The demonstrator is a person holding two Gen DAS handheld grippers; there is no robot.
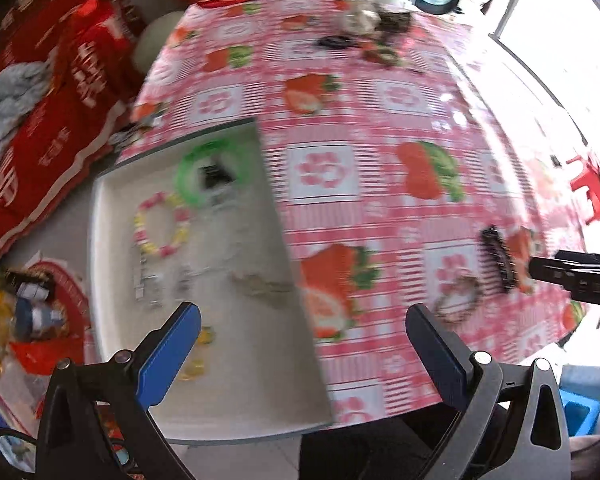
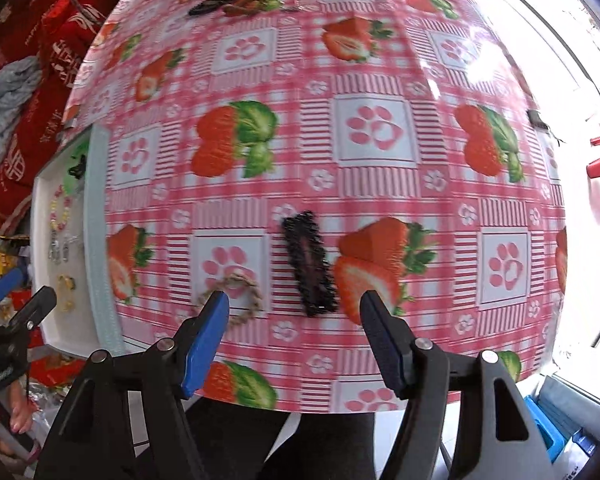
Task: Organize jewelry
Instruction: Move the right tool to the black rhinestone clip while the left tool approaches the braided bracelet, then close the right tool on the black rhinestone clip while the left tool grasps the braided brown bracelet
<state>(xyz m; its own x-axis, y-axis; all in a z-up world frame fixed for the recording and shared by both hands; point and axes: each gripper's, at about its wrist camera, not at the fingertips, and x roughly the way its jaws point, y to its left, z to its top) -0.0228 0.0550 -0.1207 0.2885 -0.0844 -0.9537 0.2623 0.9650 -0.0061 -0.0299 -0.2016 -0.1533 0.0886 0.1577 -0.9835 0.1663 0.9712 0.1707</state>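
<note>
The right gripper (image 2: pixel 294 304) points down at the surface (image 2: pixel 380 168), its fingers (image 2: pixel 204 340) part open and empty. A black hair clip (image 2: pixel 309 264) lies just ahead, between the fingertips, with a braided ring (image 2: pixel 236 296) partly behind the left one. The left gripper (image 1: pixel 302 316) holds nothing, fingers spread wide over the white tray's (image 1: pixel 260 392) edge. Only the left wrist view shows the tray fully: a green ring (image 1: pixel 208 172), a pink-and-yellow bead bracelet (image 1: pixel 162 224), and what may be a thin chain (image 1: pixel 264 286), blurred.
</note>
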